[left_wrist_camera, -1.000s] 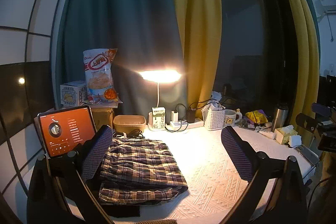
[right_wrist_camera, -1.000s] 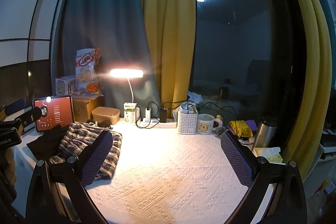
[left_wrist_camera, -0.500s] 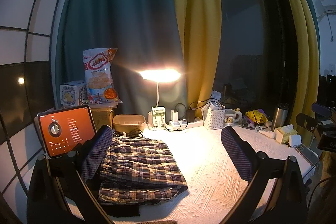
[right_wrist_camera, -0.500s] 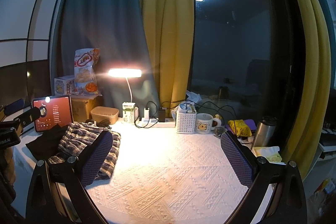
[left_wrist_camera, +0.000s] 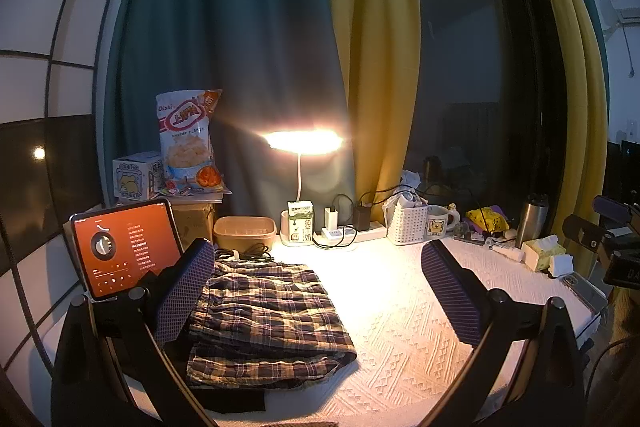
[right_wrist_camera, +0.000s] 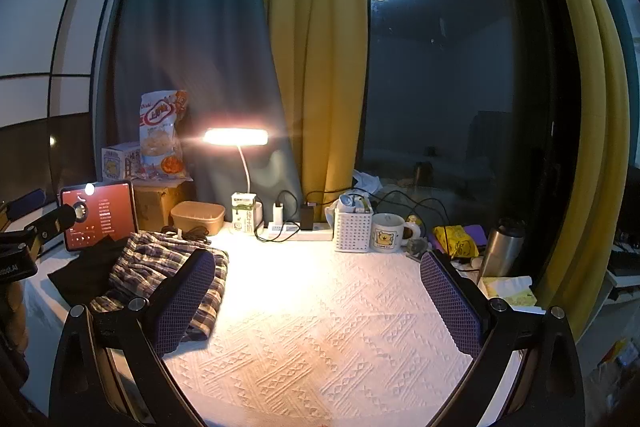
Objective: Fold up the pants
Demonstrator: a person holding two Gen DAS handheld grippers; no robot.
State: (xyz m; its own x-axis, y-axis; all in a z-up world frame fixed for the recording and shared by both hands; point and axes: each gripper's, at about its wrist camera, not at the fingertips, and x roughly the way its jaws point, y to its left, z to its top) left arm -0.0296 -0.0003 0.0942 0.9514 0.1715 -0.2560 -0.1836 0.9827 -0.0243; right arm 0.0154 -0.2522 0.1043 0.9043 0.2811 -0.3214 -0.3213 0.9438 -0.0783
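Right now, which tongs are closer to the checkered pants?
Left. The left tongs hang open right above the plaid pants. The right tongs face bare tablecloth, pants off to their left.

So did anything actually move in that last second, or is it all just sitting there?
Almost nothing. The right gripper drifted very slightly, so its view of the desk shifted a touch. The left gripper stayed put. Both remain open and hold nothing. The folded plaid pants lie as before on the white tablecloth, over the dark garment.
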